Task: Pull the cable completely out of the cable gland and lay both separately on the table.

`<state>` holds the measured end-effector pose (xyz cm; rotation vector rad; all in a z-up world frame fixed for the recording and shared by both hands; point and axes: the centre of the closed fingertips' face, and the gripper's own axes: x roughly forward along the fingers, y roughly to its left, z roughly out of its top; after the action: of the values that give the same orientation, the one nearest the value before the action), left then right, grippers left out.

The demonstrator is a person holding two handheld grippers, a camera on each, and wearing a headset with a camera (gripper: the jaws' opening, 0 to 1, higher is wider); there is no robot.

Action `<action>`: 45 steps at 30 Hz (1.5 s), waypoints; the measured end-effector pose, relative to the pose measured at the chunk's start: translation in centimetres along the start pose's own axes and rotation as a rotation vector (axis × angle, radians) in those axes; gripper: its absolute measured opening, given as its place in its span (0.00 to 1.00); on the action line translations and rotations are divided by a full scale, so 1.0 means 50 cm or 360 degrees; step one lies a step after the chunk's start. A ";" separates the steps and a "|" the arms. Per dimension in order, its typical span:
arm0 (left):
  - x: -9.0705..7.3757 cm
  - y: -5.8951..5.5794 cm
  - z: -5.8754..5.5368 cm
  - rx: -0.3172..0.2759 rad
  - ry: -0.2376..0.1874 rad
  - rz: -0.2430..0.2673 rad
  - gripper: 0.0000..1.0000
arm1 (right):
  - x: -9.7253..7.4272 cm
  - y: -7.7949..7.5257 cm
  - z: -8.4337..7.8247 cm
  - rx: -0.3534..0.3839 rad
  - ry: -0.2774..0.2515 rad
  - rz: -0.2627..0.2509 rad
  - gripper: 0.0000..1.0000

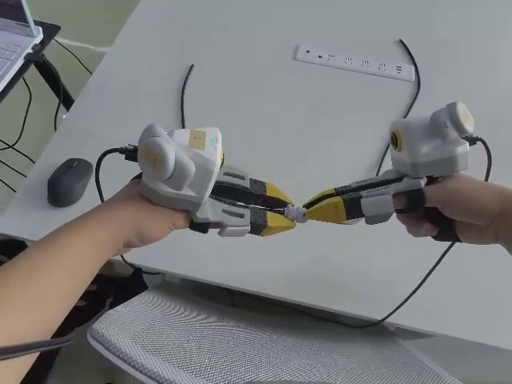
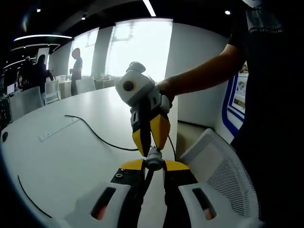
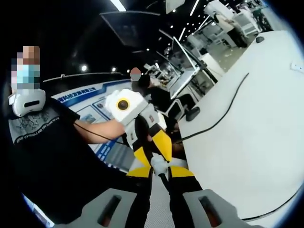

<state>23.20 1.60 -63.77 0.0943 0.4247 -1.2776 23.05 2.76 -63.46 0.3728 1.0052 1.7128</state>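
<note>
Claws meet tip to tip mid-frame, held off the worktop (image 1: 280, 104): left claw (image 1: 286, 217) and right claw (image 1: 312, 212) each nipped nearly shut on opposite ends of the gland (image 1: 298, 214), set for a straight pull apart. Which one grips the cable, I cannot tell.

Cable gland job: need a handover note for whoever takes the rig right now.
Left claw: shut on the cable gland, held up over the table.
Right claw: shut on the same gland from the opposite side, tip to tip.
Cable: a dark length runs back between the left claw's jaws; it looks not yet out of the gland.
Done: pickup.
Left: pull the cable free, lay both apart on the table.
</note>
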 end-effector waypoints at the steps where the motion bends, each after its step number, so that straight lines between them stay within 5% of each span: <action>1: 0.001 0.001 0.001 0.0001 -0.0002 0.0001 0.15 | 0.002 0.001 -0.005 -0.0002 0.0024 0.0003 0.10; 10: 0.006 0.000 -0.005 0.0012 0.0027 -0.0015 0.15 | 0.006 -0.002 -0.013 0.0001 0.0060 0.0045 0.09; 24: 0.007 -0.001 -0.013 -0.0131 0.0012 -0.0044 0.15 | 0.005 -0.001 -0.018 -0.0558 0.0188 -0.0262 0.07; 34: 0.001 0.007 0.003 -0.0221 -0.0047 -0.0047 0.15 | 0.002 0.002 -0.008 -0.1228 0.0333 -0.0607 0.07; 45: -0.003 0.008 0.002 -0.0291 -0.0053 -0.0041 0.15 | 0.002 -0.002 -0.006 -0.1491 0.0356 -0.0718 0.07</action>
<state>23.59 1.82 -63.69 -0.0867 0.5131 -1.2582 22.86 2.74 -63.73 -0.6165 0.3035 1.6195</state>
